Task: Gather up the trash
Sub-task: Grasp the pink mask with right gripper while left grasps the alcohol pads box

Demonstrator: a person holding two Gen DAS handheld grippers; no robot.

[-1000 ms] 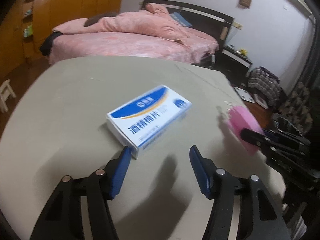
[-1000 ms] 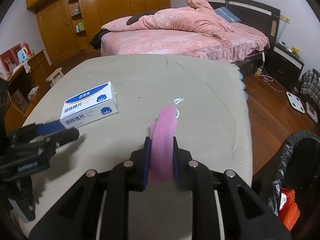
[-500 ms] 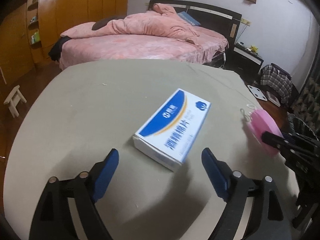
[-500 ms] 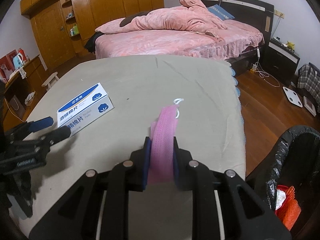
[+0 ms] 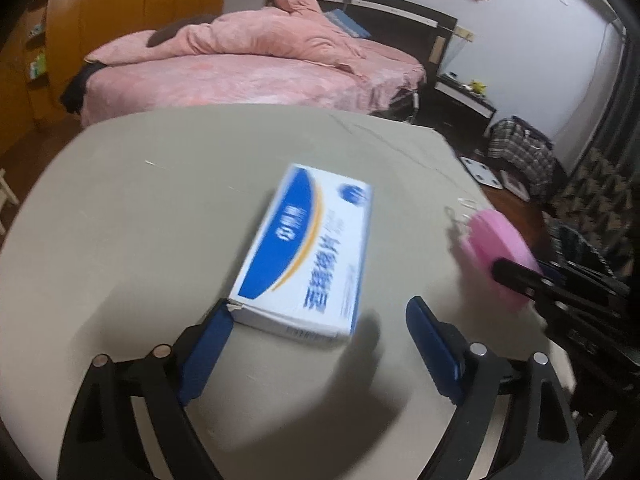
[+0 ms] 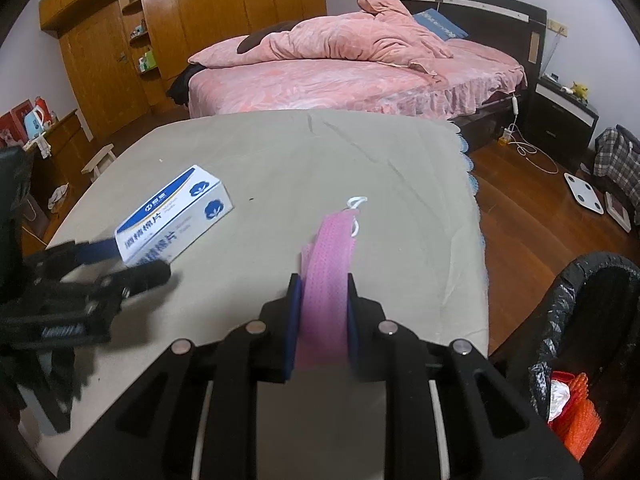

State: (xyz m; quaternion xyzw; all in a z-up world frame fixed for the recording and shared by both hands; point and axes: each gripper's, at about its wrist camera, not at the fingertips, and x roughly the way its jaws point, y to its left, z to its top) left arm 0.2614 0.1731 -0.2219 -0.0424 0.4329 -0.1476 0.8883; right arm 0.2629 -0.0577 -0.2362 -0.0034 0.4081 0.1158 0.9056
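Centrally in the left wrist view lay the blue-and-white cardboard box [image 5: 310, 252], printed with Chinese characters, flat on the beige tablecloth [image 5: 152, 216]. Its near end sat between the fingers of the left gripper [image 5: 320, 326]. The blue pad at lower left appeared to touch the box's near corner; the pad at lower right stood clear of it. Those jaws were wide and opening, not pressing on the box. Motion blur softened the box's edges.

At the right edge of that view, the pink face mask [image 5: 496, 244] was clamped in the right gripper [image 5: 516, 276], whose black fingers entered from the right.

In the right wrist view, the same pink face mask [image 6: 326, 276] stood on edge at lower centre, pinched between the nearly closed jaws of the right gripper [image 6: 322, 320]. Its white ear loop [image 6: 356, 208] hung past the far end, above the tablecloth [image 6: 400, 200]. The box [image 6: 176, 216] lay left of centre, with the left gripper [image 6: 120, 264] reaching at it from the left edge; one blue finger rested against the box's near end.

At lower right of the right wrist view, beside the table, stood a bin lined with a black bag [image 6: 560, 320], holding orange netting and white scraps. Beyond the table, at upper centre, was a bed with pink bedding [image 6: 340, 68]. Wooden wardrobes [image 6: 200, 20] filled the upper left. A white bathroom scale [image 6: 584, 192] lay on the wooden floor at the right.
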